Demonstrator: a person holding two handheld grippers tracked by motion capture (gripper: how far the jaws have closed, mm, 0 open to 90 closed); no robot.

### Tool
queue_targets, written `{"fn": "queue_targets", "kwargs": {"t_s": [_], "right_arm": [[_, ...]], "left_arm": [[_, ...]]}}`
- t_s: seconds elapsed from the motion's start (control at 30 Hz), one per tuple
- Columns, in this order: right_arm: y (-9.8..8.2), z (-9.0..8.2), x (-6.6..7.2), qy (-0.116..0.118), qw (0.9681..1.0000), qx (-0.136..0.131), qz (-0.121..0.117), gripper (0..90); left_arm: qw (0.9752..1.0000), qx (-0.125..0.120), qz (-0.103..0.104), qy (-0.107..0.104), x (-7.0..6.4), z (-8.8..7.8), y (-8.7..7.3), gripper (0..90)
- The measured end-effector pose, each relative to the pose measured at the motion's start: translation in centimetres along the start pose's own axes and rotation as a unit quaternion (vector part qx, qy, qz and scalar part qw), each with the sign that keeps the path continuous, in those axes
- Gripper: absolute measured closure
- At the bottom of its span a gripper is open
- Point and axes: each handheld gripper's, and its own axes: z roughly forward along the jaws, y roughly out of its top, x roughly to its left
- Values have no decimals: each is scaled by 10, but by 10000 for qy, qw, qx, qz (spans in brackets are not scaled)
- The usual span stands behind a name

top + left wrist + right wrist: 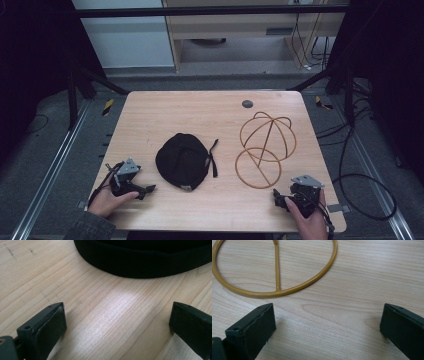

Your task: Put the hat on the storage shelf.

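Observation:
A black cap [182, 161] lies flat at the middle of the wooden table [170, 115], its strap trailing to the right. To its right stands a gold wire hat stand [266, 143], a ring base with a domed cage behind it. My left gripper [149, 189] rests on the table left of the cap, open, pointing at it; the cap's brim [147, 262] lies just beyond its empty jaws. My right gripper [276, 196] sits near the front right corner, open, with the stand's ring base [287, 291] just ahead of its jaws.
A small grey grommet [247, 104] sits in the tabletop near the far edge. Black frame posts stand at both sides of the table. Cables [360, 185] trail on the floor to the right.

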Motion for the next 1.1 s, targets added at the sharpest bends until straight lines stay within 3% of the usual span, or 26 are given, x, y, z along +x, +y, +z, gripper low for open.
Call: {"fn": "queue_targets", "kwargs": {"t_s": [0.23, 0.53, 0.83, 0.93, 1.0, 1.1], "right_arm": [[0, 0, 0, -12, 10000, -2, -1, 4], [0, 0, 1, -31, 10000, -11, 28, 4], [1, 1, 2, -82, 10000, -9, 52, 4], [1, 1, 2, -83, 10000, -8, 55, 4], [1, 1, 2, -96, 9999, -6, 56, 4], [1, 1, 2, -105, 9999, -11, 81, 4]], "left_arm": [[9999, 96, 36, -37, -2, -5, 3, 52], [9997, -190, 21, -120, -9, -18, 9, 56], [9994, -291, -26, -211, -16, -26, 15, 69], [9989, -312, -69, -342, -19, -27, 18, 72], [9988, -333, -34, -365, -23, -27, 22, 72], [9986, -306, 212, -375, -30, -27, 38, 71]]}}
